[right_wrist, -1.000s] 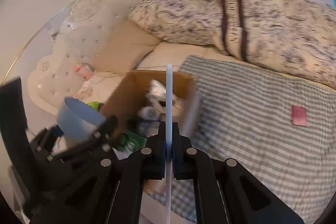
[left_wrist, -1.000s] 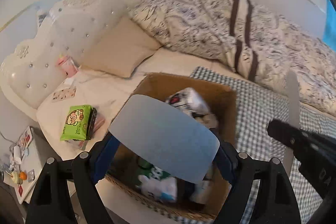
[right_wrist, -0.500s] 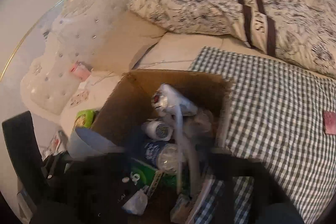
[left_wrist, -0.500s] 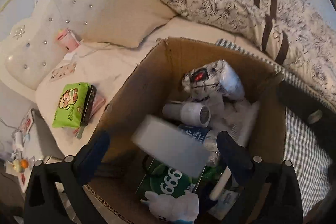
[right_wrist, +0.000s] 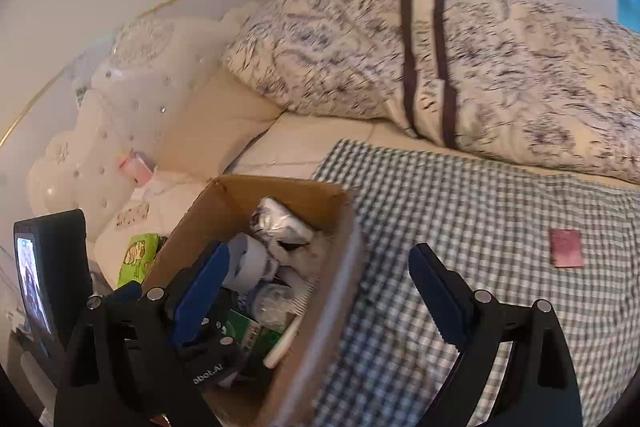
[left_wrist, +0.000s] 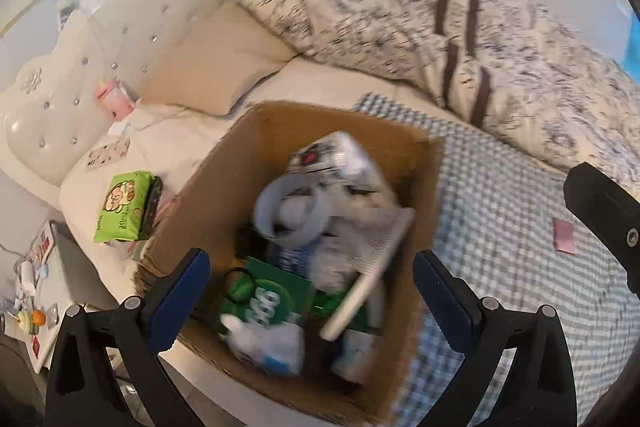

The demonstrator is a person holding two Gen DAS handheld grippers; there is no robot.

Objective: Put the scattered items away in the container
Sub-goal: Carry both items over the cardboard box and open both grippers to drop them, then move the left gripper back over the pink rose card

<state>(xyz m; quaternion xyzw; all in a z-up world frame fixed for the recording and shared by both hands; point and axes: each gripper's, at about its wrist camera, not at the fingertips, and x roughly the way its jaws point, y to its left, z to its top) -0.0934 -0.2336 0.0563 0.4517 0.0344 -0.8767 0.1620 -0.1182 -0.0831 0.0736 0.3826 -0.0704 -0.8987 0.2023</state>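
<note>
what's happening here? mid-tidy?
Yes. Both grippers are open and empty over the cardboard box on the bed: left gripper, right gripper. The box already holds a light blue cup and assorted packets. A green wipes pack and a pink card remain out on the bed.

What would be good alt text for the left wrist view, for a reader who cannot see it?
An open left gripper hangs above a cardboard box full of household items on a bed. A pale blue bowl lies on top inside it; a green wipes pack remains on the mattress beside the box.
</note>
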